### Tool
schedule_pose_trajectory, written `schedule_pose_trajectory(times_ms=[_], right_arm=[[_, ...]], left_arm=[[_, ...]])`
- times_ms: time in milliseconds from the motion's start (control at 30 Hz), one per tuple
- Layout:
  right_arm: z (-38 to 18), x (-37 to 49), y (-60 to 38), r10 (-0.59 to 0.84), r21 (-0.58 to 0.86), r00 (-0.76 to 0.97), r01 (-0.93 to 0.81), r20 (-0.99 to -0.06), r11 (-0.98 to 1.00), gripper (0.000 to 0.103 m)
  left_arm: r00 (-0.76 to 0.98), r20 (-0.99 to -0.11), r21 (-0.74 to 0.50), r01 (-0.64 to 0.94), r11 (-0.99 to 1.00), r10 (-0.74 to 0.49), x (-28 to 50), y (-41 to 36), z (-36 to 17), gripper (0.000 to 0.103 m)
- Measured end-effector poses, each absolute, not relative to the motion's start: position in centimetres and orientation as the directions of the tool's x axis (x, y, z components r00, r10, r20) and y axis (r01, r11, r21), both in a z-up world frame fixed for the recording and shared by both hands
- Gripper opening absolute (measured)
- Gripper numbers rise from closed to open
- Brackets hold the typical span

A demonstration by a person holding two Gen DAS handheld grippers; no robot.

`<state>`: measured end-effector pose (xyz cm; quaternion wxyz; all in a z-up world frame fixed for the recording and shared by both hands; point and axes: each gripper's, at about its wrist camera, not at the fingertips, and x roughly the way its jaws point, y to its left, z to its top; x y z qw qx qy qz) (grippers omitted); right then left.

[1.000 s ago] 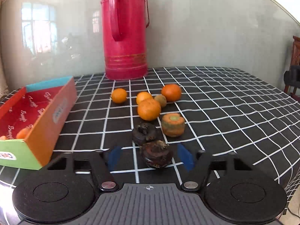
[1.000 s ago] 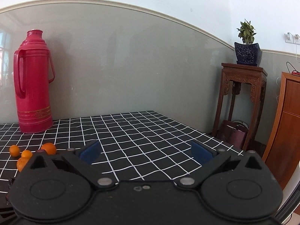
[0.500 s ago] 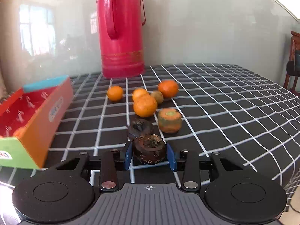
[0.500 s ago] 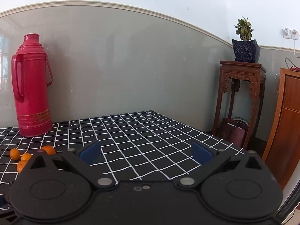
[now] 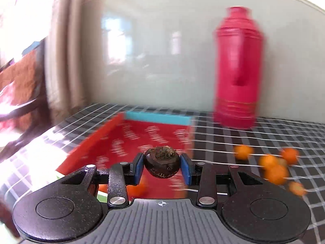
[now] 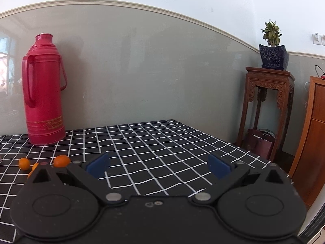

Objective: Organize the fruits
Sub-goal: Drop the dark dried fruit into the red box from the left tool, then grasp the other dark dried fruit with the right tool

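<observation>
My left gripper (image 5: 162, 166) is shut on a dark brown mangosteen (image 5: 162, 164) and holds it in the air over the near end of the red box (image 5: 142, 138) with a blue far wall. An orange fruit (image 5: 138, 189) lies in the box below the fingers. Several oranges (image 5: 274, 170) lie blurred on the checked cloth to the right. My right gripper (image 6: 158, 165) is open and empty above the cloth (image 6: 162, 142); a few oranges (image 6: 61, 161) show at its left.
A tall red thermos (image 5: 237, 71) stands at the back of the table, also in the right wrist view (image 6: 43, 89). A wooden stand (image 6: 268, 109) with a potted plant and a cabinet (image 6: 312, 134) stand past the table's right edge.
My left gripper closed on the mangosteen, lifted it off the cloth and swung left to over the red box. The right gripper has barely moved.
</observation>
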<state>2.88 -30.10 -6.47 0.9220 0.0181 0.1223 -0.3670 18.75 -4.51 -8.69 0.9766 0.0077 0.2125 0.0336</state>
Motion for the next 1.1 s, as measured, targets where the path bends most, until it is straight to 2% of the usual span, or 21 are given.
schedule_pose_trajectory(times_ms=[133, 267, 367, 433, 467, 500, 767, 1000, 1100], right_arm=[[-6.5, 3.6, -28.7, -0.644, -0.065, 0.726, 0.65, -0.241, 0.758, 0.097], [-6.6, 4.5, -27.2, -0.612, -0.082, 0.753, 0.612, -0.242, 0.786, 0.097], [-6.7, 4.9, -26.2, -0.584, -0.092, 0.775, 0.581, -0.241, 0.808, 0.097], [-6.7, 5.2, -25.7, -0.564, -0.096, 0.79, 0.559, -0.243, 0.824, 0.097], [-6.7, 5.4, -25.4, -0.556, -0.099, 0.794, 0.55, -0.245, 0.829, 0.097], [-6.7, 5.6, -25.2, -0.547, -0.099, 0.799, 0.541, -0.248, 0.835, 0.097], [-7.1, 6.8, -23.4, -0.414, -0.042, 0.86, 0.422, -0.297, 0.906, 0.097], [-8.0, 8.8, -20.5, -0.29, -0.047, 0.892, 0.293, -0.347, 0.955, 0.097], [-8.7, 10.0, -19.2, -0.236, -0.049, 0.892, 0.236, -0.385, 0.97, 0.09]], left_arm=[[0.878, -0.454, 0.052, -0.143, 0.988, 0.151, 20.3, -2.0, -9.3, 0.039], [0.842, -0.508, 0.057, -0.179, 0.982, 0.182, 21.6, -0.6, -10.0, 0.039], [0.837, -0.511, 0.059, -0.192, 0.98, 0.195, 21.5, 0.0, -10.1, 0.04], [0.841, -0.507, 0.044, -0.193, 0.98, 0.188, 21.3, 0.3, -10.0, 0.062], [0.845, -0.498, 0.04, -0.202, 0.979, 0.194, 20.9, 0.4, -9.8, 0.079], [0.852, -0.482, 0.042, -0.212, 0.976, 0.205, 20.5, 0.5, -9.6, 0.084], [0.885, -0.39, 0.018, -0.268, 0.963, 0.254, 17.9, 3.5, -7.8, 0.087], [0.862, -0.371, -0.004, -0.372, 0.928, 0.345, 16.4, 7.7, -7.4, 0.092], [0.843, -0.385, -0.014, -0.413, 0.911, 0.377, 15.9, 9.5, -7.5, 0.094]])
